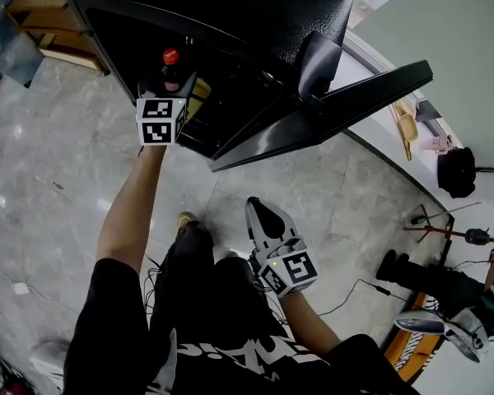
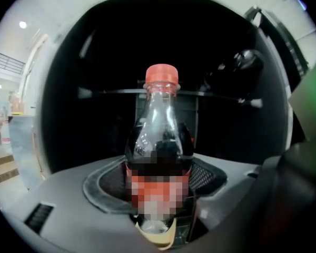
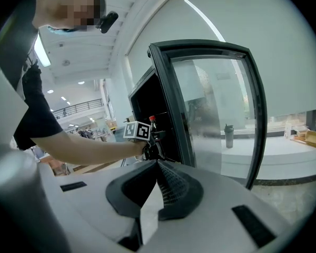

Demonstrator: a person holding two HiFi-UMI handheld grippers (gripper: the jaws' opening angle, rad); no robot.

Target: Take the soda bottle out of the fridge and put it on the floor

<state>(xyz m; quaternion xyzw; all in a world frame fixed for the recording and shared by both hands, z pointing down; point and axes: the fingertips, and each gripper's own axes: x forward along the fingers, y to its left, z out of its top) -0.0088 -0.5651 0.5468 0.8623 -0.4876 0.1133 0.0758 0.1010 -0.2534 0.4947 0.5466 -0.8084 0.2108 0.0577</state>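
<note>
Red-capped clear plastic soda bottle (image 2: 159,141) stands upright just inside the open black fridge (image 1: 255,6). The left hand-held gripper (image 1: 174,93) clamps its body, ready to lift it out. The right hand-held gripper (image 1: 263,220) hangs closed and empty.

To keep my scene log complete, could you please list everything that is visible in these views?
bottle: one, dark soda with a red cap, upright at the fridge opening
fridge: one, black, ahead of the person, inside dark
door: one, black frame with glass, swung open at the right
floor: grey stone, all around
wooden furniture: light brown, beyond the fridge at far left
cable: black, on the floor at right
left tool: one, grey, shut on the bottle
right tool: one, grey, jaws together, empty, held low by the legs
left arm: bare, stretched toward the fridge
</note>
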